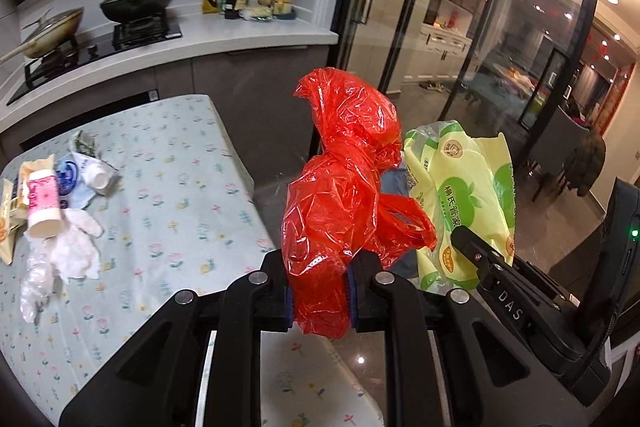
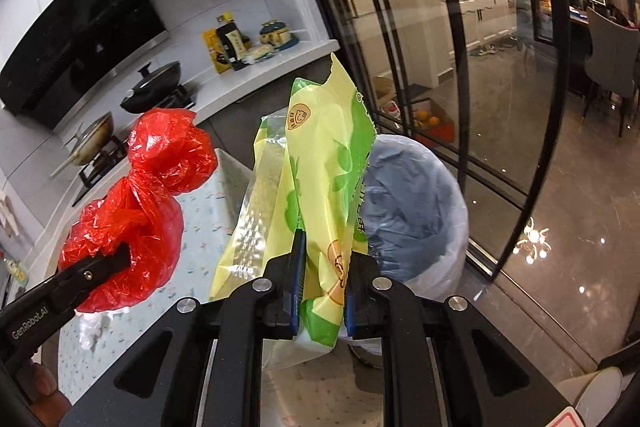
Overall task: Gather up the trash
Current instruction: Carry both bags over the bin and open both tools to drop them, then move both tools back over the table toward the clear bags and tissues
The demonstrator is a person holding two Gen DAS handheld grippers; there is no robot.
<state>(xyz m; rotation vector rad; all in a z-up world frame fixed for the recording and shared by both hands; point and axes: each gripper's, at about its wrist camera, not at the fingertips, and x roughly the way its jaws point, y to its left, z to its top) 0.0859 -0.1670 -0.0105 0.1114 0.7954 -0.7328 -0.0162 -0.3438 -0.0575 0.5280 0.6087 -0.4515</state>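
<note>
trash is what we carry in both claws. our left gripper (image 1: 320, 301) is clamped on a crumpled red plastic bag (image 1: 344, 187), which stands up from between the blue pads and bulges above and ahead of the fingers; a little of it hangs below them too. our right gripper (image 2: 322, 301) is closed on a yellow-green wrapper (image 2: 320, 163), pinched near its lower end so that most of it rises upright past the fingertips, its torn top edge highest.

in the right wrist view the red bag sits to the left of the wrapper, close beside it but apart, with the left claw's finger dark against it. just behind and right of the wrapper stands a bin (image 2: 436, 259) lined with a grey-blue bag, its white wall showing below the rim.

more litter lies on the flowered tablecloth (image 1: 168, 163), well left of the red bag: a paper cup (image 1: 42, 207) on its side, crumpled tissue (image 1: 74, 251), a clear plastic glove (image 1: 36, 287) and assorted wrappers (image 1: 86, 167). beyond, the counter carries two pans on the stove (image 1: 104, 39).
</note>
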